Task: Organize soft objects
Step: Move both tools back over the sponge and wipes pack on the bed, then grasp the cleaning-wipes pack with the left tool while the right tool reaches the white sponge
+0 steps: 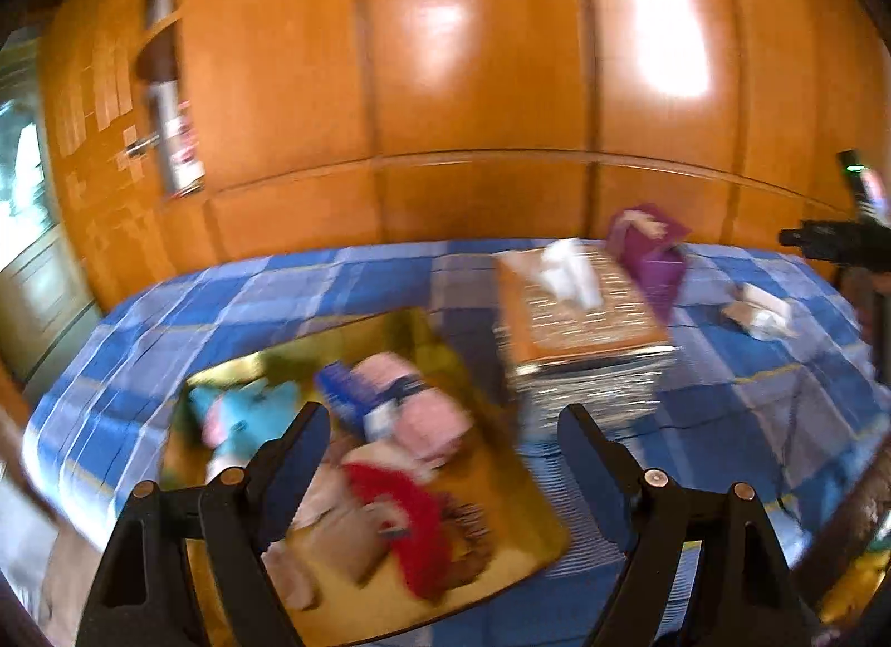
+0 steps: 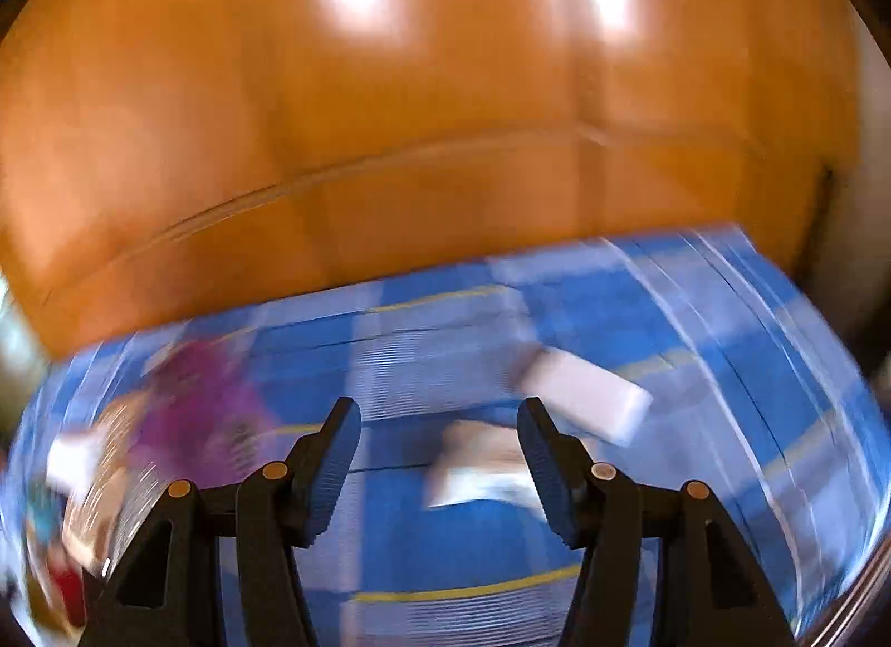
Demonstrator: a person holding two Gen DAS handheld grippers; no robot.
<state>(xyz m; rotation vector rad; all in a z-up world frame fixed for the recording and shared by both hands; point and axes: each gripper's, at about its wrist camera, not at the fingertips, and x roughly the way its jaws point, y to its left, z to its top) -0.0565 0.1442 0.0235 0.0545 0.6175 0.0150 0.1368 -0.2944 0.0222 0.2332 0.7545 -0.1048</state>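
A bed point(image 1: 752, 380) with a blue checked cover sits in front of a big orange wooden cupboard point(image 1: 473, 62).

The left tool point(image 1: 440, 452) hangs over the near left part of the bed. Its two fingers are wide apart and nothing is between them. Under it lies a shiny gold tray point(image 1: 518, 524). The soft toys are on this tray: a blue one point(image 1: 250, 402) at the far left, a pink one point(image 1: 429, 413) in the middle, and a red fluffy one point(image 1: 412, 513) close to the near edge.

Just beside the tray, to its right, stands a tissue box point(image 1: 584, 324) with white paper sticking out. A purple box point(image 1: 651, 251) is behind it, near the far edge.

The right tool point(image 2: 440, 446) is over the right part of the bed. Its fingers are apart too, holding nothing. Below them lie a white packet point(image 2: 584, 396) and a small crumpled white thing point(image 2: 479, 463), both blurry.
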